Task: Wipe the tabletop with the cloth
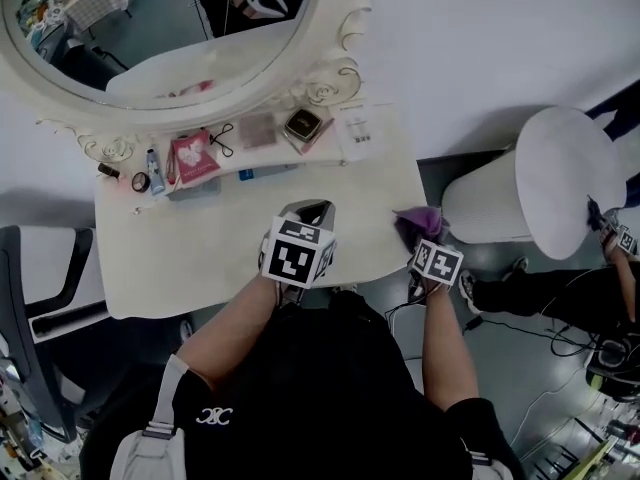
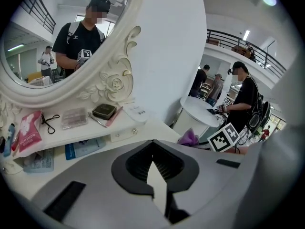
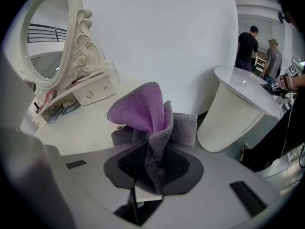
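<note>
At the edge of the tabletop [image 1: 200,258], right gripper [image 3: 152,149] jaws clamped on purple cloth [image 3: 140,111], left gripper [image 2: 152,149] jaws together, empty

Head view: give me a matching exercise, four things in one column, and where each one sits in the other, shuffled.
Things:
1. cloth
2. mirror
3. pink packet
4. round stand

Places:
A. on the shelf under the mirror
B. standing right of the table
C. in the right claw
D. upright at the table's back

Pairs: 1-C, 2-D, 3-A, 4-B
</note>
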### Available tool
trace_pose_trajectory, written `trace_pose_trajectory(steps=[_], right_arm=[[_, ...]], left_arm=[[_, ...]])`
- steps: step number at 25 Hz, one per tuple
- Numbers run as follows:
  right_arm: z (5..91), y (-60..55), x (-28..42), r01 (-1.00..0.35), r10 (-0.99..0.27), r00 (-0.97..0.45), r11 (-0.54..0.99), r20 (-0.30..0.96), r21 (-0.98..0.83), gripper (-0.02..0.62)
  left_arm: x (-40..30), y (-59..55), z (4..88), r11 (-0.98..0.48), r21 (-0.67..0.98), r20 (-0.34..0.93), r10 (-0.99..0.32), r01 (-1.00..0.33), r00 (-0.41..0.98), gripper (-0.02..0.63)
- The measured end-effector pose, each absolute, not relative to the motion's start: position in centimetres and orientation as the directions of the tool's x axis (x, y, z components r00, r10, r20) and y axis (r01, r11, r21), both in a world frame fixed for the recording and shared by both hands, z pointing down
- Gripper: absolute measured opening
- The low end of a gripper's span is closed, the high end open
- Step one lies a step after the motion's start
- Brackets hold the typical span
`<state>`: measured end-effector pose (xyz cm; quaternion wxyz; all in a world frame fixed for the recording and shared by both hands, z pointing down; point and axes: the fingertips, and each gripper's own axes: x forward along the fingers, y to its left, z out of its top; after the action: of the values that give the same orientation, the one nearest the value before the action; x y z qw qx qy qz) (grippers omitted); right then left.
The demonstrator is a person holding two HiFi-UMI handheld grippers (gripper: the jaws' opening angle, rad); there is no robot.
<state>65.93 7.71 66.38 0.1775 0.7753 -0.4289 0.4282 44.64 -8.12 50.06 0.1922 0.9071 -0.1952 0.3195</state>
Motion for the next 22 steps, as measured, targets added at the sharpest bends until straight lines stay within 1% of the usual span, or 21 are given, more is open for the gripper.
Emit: trace_pose_trajectory(steps=[11,19,22], right_arm=[[66.1,-0.7,67.7,-0.933,-0.578,0.125,-0.346,0.807,-0.104,0.091],[66.0,-8.2,69.1,-0.972,-0.607,0.051,-0.213,0.793,-0.100,0.091],[65.8,-10.8,69.4,-0.985,-0.610,0.023,-0.151,0.792,-0.087,0.091]], left_arm=[[46.1,-9.9,50.2,-0.773,0.191,0.673,-0.345,-0.604,0.654,0.006],[44.3,-11.0,50.8,-0.684,0.148,0.697,-0.441,-0.715,0.566,0.006],[43.5,-11.0,51.0,-0.648,0.153,0.707,-0.456,-0.746,0.540,0.006]])
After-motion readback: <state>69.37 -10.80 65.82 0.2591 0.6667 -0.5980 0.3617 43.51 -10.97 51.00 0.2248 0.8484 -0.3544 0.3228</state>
